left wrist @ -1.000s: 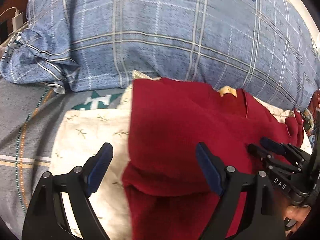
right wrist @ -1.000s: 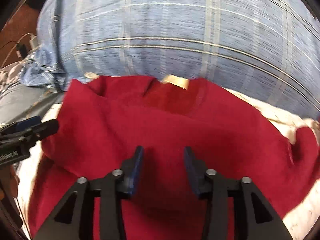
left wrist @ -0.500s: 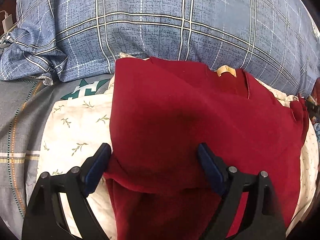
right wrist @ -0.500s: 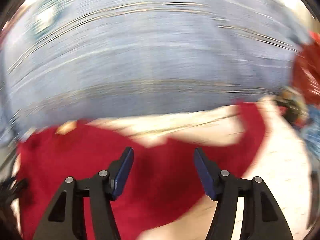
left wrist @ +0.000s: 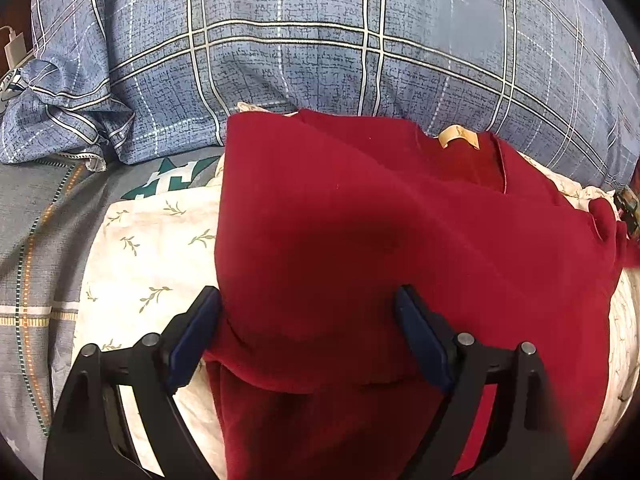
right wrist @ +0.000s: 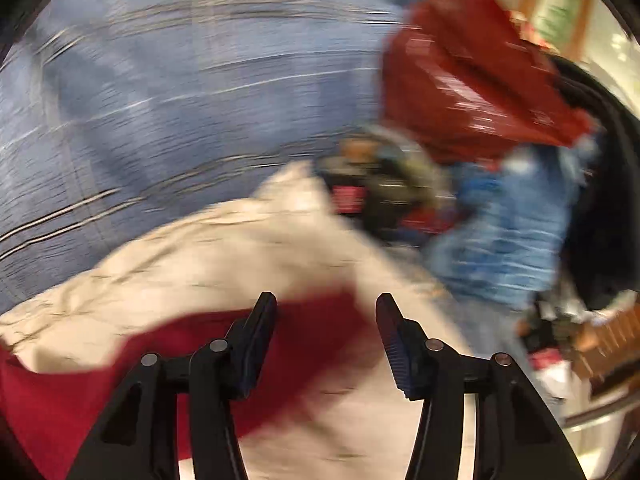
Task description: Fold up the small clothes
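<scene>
Left gripper (left wrist: 308, 316) hovers, fingers wide, over the red sweater (left wrist: 400, 240) lying on the cream cloth (left wrist: 152, 264), plaid pillow (left wrist: 320, 48) at twelve o'clock. Right gripper (right wrist: 326, 320), fingers wide, holds nothing.

Left tool (left wrist: 308, 332): matte black linkage arms with triangular cutouts, round silver pivot screws at the joints, and flat dark-blue pads (left wrist: 192, 336) lining each finger. Right tool (right wrist: 326, 344): same black frame and silver screws, with a ribbed blue pad (right wrist: 394, 344) showing.
</scene>
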A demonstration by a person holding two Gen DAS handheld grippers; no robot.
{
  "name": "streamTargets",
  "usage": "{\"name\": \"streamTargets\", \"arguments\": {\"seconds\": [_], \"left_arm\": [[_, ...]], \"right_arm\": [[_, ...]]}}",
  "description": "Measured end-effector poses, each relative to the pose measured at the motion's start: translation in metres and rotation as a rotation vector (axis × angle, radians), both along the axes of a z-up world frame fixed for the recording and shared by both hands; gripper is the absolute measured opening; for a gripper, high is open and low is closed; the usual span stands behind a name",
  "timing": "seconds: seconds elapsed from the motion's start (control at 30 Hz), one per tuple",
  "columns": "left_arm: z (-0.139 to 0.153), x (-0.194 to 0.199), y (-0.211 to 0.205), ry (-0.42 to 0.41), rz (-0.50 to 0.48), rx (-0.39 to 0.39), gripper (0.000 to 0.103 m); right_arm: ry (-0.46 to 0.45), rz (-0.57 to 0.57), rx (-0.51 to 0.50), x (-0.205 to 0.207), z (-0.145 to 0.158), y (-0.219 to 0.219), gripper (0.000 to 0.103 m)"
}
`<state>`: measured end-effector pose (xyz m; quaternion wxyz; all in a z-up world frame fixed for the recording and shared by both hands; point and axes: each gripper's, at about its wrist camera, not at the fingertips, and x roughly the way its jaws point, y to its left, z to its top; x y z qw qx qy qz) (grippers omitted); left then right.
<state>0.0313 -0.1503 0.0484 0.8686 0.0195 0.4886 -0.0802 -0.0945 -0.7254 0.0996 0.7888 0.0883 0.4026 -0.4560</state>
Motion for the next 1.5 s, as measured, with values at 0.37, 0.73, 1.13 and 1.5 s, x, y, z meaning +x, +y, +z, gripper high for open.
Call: {"name": "streamTargets", "arguments": {"seconds": [0.37,0.73,1.13,1.5], "left_arm": [[0.013,-0.007,0.003,-0.017,0.001,-0.011,0.088],[0.029,-0.012,0.025,-0.047,0.008,-0.034,0.088],[0.064,-0.012,0.055,-0.117,0.109,-0.139,0.088],[0.05,-0.017,0.036,-0.093,0.018,-0.182,0.088]], "right_arm": [[-0.339,0.171,0.624,0.031,-0.016,0.016,0.06],[-0.408,0.167,0.485,0.022,0.013,0.028,0.006],[-0.407,1.032,0.296,0.041,0.117,0.28,0.006],[-0.004,1.196,0.363,0.047,-0.017,0.376,0.036]]}}
